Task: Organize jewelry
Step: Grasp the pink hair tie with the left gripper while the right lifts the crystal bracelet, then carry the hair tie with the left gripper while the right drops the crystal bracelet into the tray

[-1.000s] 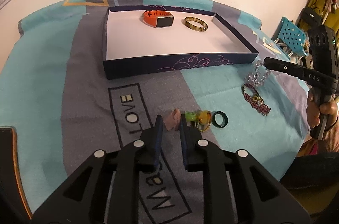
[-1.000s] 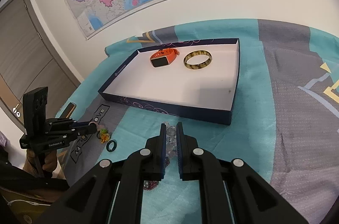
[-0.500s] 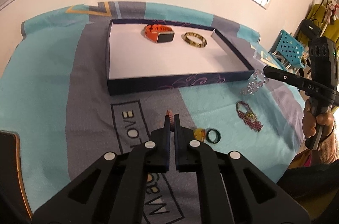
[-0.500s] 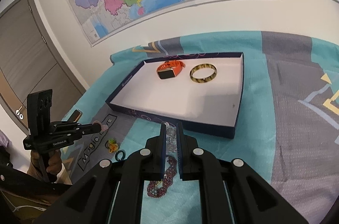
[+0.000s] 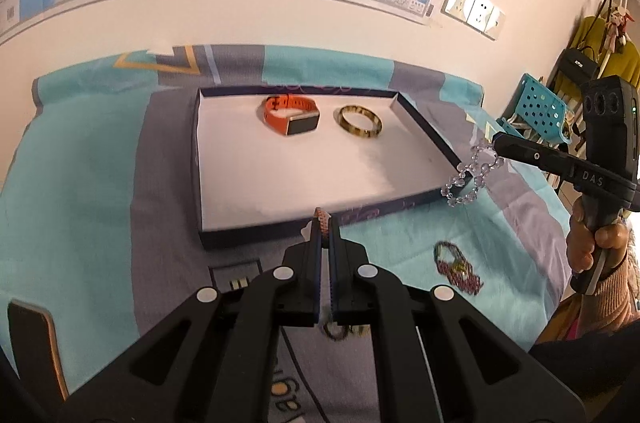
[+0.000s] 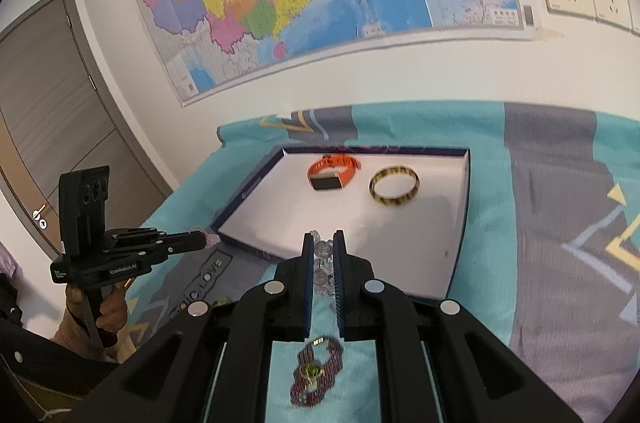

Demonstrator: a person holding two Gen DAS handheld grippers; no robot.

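Observation:
A dark blue tray with a white floor holds an orange smartwatch and a gold bangle. My left gripper is shut on a pink bracelet, held above the tray's near wall. My right gripper is shut on a clear bead bracelet, which hangs off the tray's right corner in the left wrist view. A dark red bead bracelet lies on the cloth. A dark ring and a yellow-green piece lie under my left gripper, mostly hidden.
The tray sits on a teal and grey patterned cloth against a white wall with a map. A blue perforated basket stands beyond the cloth's right edge. A door is at the left.
Both grippers have risen and moved towards the tray with their bracelets. The left gripper closed on the pink bracelet a second ago and lifted it off the cloth.

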